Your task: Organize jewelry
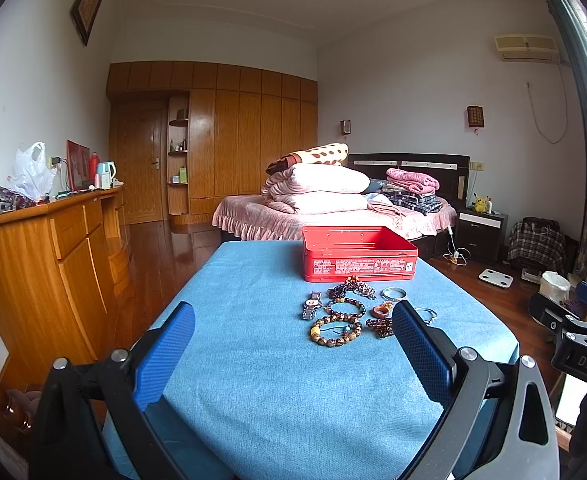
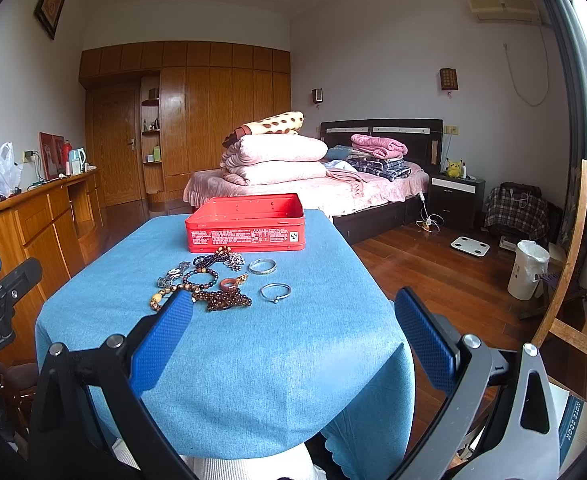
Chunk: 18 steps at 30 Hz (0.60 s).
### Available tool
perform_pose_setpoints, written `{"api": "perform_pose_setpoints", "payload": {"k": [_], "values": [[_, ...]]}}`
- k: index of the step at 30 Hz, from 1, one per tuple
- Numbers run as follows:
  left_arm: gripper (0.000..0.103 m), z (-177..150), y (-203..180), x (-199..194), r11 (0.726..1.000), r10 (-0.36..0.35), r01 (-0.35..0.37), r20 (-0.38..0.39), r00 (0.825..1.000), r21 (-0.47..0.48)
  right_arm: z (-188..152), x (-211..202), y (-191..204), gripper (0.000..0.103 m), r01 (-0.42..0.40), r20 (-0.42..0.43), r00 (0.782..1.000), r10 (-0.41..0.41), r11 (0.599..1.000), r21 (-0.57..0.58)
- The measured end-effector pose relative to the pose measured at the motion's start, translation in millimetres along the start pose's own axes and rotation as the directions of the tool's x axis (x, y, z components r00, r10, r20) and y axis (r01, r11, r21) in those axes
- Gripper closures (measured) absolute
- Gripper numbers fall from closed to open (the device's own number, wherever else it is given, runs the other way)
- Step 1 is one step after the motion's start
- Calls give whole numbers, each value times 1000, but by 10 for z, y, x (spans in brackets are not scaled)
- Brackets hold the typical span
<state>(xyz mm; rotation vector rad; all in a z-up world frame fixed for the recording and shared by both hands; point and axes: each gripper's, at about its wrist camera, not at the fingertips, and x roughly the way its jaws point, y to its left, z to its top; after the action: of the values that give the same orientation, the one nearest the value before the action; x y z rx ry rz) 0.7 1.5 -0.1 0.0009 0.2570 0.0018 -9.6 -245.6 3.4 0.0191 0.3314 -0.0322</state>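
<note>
Both claws hang at the near end of the desk (image 1: pixel 277 400), spread wide with nothing in them. The left claw (image 1: pixel 293 328) has bare blue cloth between its blue pads, and the right claw (image 2: pixel 293 316) looks the same, sitting a bit off toward the desk's right side.

Just ahead of the left claw, slightly right of its centre line, is the jewelry pile. Closest is the big wooden bead bracelet (image 1: pixel 335 333), lying flat as a loop so there's no real long axis, you'd just pinch one side of the ring. Behind it is a darker bead bracelet (image 1: pixel 346 307), with the wristwatch (image 1: pixel 311 305) to its left, running away from the claw. A reddish ring (image 1: pixel 380 312) and an amber bead string (image 1: pixel 380 327) sit right against the left claw's right finger.

From the right claw everything lies ahead and to the left; the thin silver bangle (image 2: pixel 275 292) is its closest piece, with the wider silver bangle (image 2: pixel 262 266) beyond it.

Farthest out, straight past the pile, is the open red tin (image 1: pixel 359 254), long side facing the claws. I'd guess the left claw gets first pick since the pile is more squarely in front of it.
</note>
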Motion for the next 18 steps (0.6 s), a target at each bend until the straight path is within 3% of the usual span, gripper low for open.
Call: {"api": "perform_pose_setpoints", "payload": {"k": [18], "values": [[6,33,55,-26,1000,0,0,-3,1000,-1,3,-1,-1,5,1,-1,1000,-1,1000,0]]}}
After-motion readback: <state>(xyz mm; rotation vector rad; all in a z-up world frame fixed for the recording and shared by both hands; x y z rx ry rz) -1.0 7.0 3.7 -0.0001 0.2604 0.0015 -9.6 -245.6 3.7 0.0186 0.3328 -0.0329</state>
